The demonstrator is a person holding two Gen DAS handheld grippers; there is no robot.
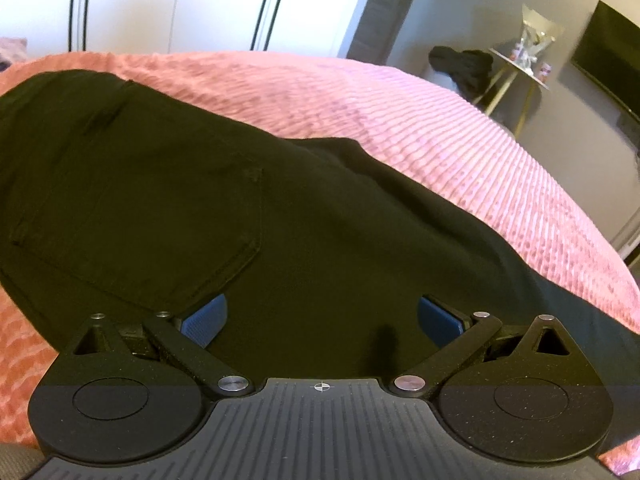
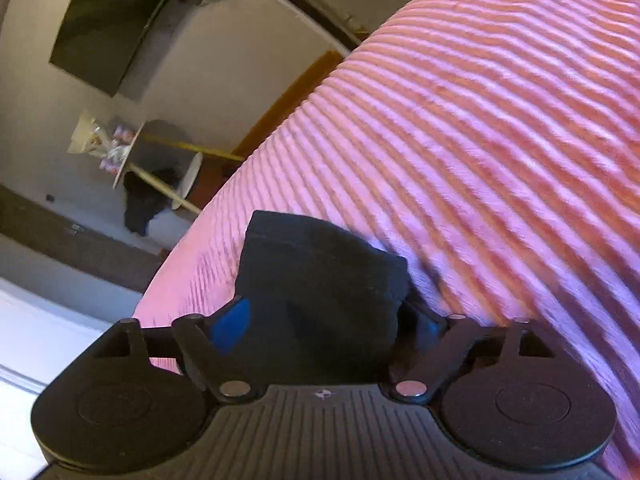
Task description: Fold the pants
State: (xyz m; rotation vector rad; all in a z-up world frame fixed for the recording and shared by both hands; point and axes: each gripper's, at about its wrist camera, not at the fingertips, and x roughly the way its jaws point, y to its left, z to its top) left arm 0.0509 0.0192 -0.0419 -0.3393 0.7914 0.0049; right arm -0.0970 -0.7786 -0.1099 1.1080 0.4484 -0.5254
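Your right gripper pinches a bunched end of the black cotton pants; your left gripper gapes wide, empty, over their seat near the pink ribbed bedspread's near edge. You seem mid-fold: next, carry that end across, keeping edges aligned.

The pants are showing plain black, stitched in matching dark thread around a back pocket. The bedspread is showing pink in ribbed stripes, shading toward salmon at the near left. Blue textured pads are showing on the black left gripper and black right gripper.
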